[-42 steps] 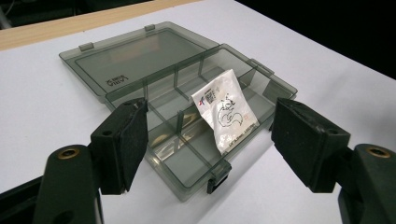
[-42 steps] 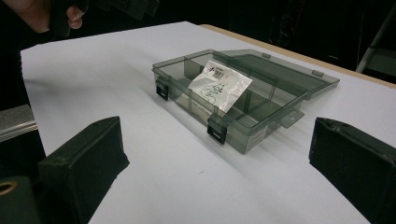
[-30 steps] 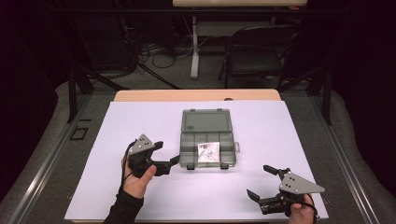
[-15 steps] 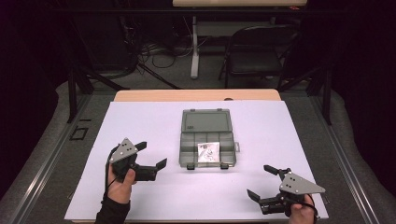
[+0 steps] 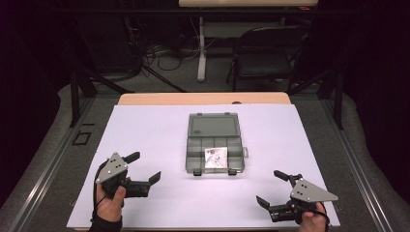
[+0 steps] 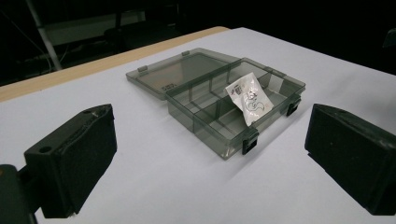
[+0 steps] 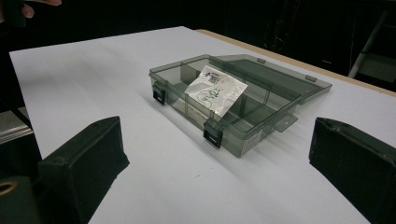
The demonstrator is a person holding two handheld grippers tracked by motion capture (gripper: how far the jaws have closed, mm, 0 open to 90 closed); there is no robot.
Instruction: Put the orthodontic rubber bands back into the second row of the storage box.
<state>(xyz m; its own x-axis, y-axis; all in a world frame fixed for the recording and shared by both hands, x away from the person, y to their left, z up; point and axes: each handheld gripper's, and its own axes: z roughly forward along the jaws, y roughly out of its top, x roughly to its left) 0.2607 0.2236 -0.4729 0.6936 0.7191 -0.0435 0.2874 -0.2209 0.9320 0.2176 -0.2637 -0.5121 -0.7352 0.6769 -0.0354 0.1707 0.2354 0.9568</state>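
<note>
Grey-tinted plastic box (image 5: 214,142) lies mid-table, lid open flat, long axis away from the person, bag (image 5: 215,158) print unreadable; left gripper (image 5: 143,167) and right gripper (image 5: 273,187) flank it, both gaping, empty.

Smoky grey see-through box (image 5: 214,145); white packet (image 5: 215,158) with black printed marks; pale lilac-white sheet (image 5: 145,130) over a light wood surface (image 5: 203,98); black tool (image 5: 144,170) with grey plate.

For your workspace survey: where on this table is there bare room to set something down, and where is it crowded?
Bare white sheet lies left of the open organiser box, between it and the left gripper. Right of the box is bare up to the right gripper. The near strip between the two grippers is free. The box's front compartments are crowded by the small packet.
</note>
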